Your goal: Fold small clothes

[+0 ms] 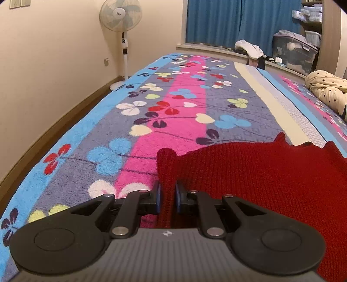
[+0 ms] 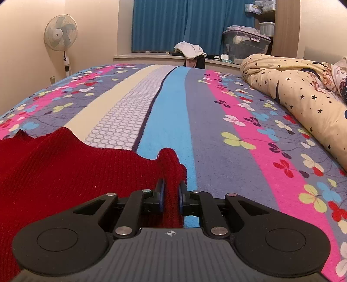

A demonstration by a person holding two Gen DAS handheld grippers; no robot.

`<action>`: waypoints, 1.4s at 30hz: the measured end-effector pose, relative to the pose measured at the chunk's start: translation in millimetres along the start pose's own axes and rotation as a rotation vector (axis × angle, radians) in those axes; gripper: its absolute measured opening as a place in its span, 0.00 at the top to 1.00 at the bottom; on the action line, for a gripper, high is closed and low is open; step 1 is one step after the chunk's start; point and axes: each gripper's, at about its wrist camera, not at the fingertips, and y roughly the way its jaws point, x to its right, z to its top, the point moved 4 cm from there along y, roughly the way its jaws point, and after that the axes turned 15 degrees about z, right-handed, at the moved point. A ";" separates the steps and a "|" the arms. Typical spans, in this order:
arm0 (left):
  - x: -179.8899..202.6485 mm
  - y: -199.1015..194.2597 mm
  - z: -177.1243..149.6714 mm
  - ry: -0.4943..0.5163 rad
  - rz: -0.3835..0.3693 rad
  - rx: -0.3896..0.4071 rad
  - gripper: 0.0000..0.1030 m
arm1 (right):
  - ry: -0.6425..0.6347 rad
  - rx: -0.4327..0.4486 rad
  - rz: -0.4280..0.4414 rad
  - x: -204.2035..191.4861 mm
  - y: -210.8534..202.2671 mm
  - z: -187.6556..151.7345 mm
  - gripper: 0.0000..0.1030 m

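I am looking along both grippers across a wide bed (image 1: 151, 104) covered in a fleecy blanket striped in blue, grey and pink with clover shapes. A rolled cream quilt (image 2: 288, 93) with black stars lies at about two o'clock in the right wrist view, well apart from my work. A standing fan (image 1: 121, 19) is at eleven o'clock in the left view, by the wall. The task's thing, a red knitted garment (image 1: 260, 173), hangs stretched between my two tools, low over the near end of the bed. The left gripper (image 1: 167, 195) has its jaws closed on one bunched corner of the knit, at six o'clock in its view. The right gripper (image 2: 172, 195) has its jaws closed on the other corner, likewise at six o'clock. I judge this as the laying-out step, with the garment carried down toward the blanket. Next I should lower both corners evenly, keep the cloth taut, and release only once it lies flat.
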 end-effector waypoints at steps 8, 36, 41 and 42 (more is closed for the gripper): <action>7.6 -5.1 -4.9 0.018 0.014 0.010 0.86 | 0.012 -0.008 -0.008 1.8 -2.2 -1.8 0.85; 13.6 -4.7 -0.6 0.046 0.122 0.020 0.67 | 0.074 -0.022 -0.022 14.0 -3.1 2.8 0.74; -11.1 -25.5 5.5 -0.018 0.161 0.052 0.55 | 0.130 0.010 -0.065 19.7 -38.2 10.6 0.68; -16.1 -30.3 8.0 -0.039 0.155 0.058 0.54 | 0.139 0.026 -0.070 18.5 -51.9 11.9 0.67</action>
